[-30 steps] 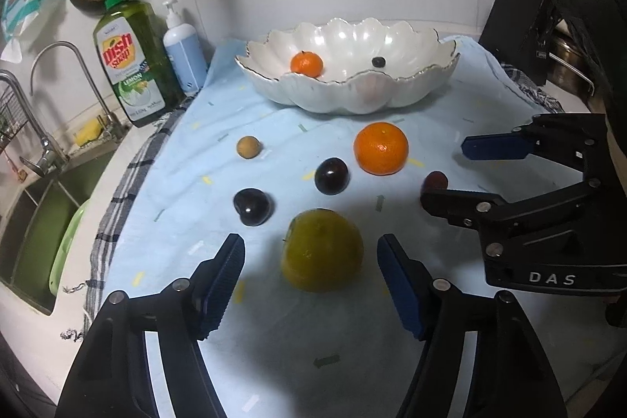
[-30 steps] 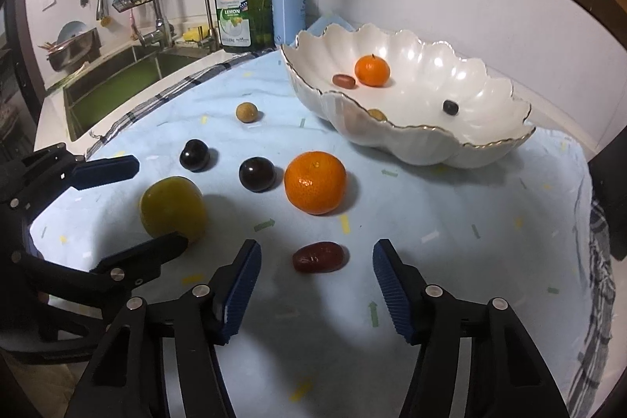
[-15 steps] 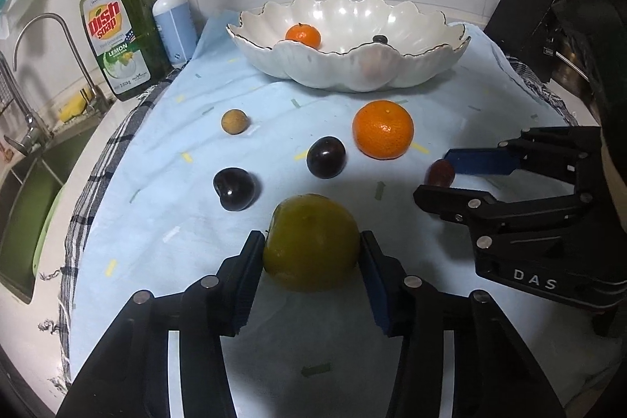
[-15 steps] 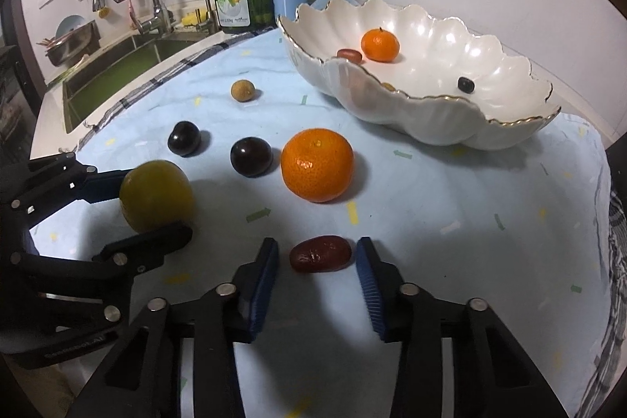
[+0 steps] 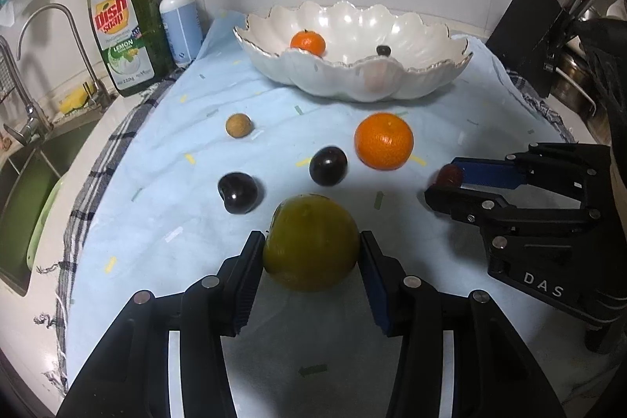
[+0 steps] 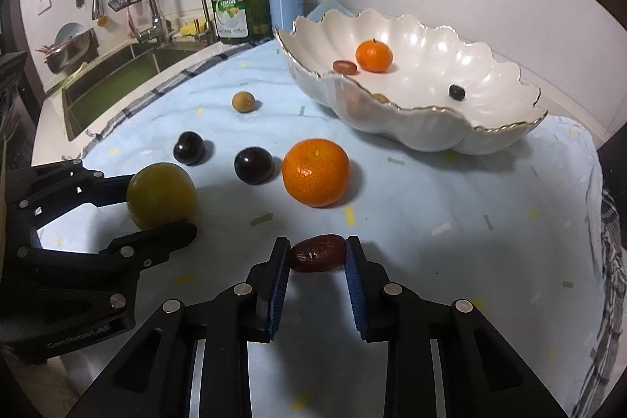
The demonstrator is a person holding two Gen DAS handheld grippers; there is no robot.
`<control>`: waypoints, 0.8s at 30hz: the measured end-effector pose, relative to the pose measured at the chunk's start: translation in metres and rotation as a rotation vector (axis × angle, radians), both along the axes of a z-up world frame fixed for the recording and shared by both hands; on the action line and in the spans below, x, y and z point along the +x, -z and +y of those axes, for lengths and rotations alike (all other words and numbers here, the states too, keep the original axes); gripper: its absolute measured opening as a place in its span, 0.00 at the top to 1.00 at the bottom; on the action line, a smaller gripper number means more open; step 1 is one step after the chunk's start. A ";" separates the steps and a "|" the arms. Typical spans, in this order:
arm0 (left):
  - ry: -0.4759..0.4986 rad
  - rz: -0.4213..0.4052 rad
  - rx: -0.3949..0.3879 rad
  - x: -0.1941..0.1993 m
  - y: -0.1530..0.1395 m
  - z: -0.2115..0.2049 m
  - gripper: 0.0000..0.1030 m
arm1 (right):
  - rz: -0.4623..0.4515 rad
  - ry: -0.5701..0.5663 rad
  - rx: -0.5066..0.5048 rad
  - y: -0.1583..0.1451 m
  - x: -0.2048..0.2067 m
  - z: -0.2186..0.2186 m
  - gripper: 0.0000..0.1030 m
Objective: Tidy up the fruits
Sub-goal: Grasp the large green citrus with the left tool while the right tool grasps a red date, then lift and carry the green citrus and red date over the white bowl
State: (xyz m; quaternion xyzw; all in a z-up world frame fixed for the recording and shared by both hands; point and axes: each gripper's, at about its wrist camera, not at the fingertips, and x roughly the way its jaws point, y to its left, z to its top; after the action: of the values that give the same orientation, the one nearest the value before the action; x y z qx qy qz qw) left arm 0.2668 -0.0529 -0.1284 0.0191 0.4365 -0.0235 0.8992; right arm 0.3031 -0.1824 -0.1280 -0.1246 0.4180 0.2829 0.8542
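At upper left a green bottle (image 5: 129, 26) read "Dish Soap, Lemon"; the right gripper (image 5: 444, 185) bore "DAS". Its jaws had just closed on a dark red date (image 6: 317, 253), half hidden in the left view. The left gripper (image 5: 311, 257) gripped a yellow-green fruit (image 5: 311, 241) low at centre, on the counter cloth (image 5: 176, 183) before the white bowl (image 5: 392, 81).
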 end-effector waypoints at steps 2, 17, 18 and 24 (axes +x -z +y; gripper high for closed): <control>-0.004 -0.014 -0.005 -0.001 -0.005 0.001 0.54 | -0.010 0.004 0.005 -0.005 -0.002 -0.001 0.71; -0.006 -0.153 -0.021 -0.007 -0.059 0.009 0.54 | -0.139 0.023 0.095 -0.062 -0.019 -0.005 0.71; -0.006 -0.168 -0.022 -0.007 -0.064 0.009 0.54 | -0.155 0.023 0.102 -0.068 -0.020 -0.005 0.71; 0.004 -0.239 -0.024 -0.007 -0.090 0.010 0.54 | -0.210 0.030 0.133 -0.090 -0.021 -0.007 0.71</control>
State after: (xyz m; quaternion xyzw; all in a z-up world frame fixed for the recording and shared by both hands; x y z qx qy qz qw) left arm 0.2601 -0.0430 -0.0382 0.0118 0.3260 -0.0279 0.9449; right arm 0.2822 -0.1889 -0.0385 -0.0903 0.3085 0.2826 0.9038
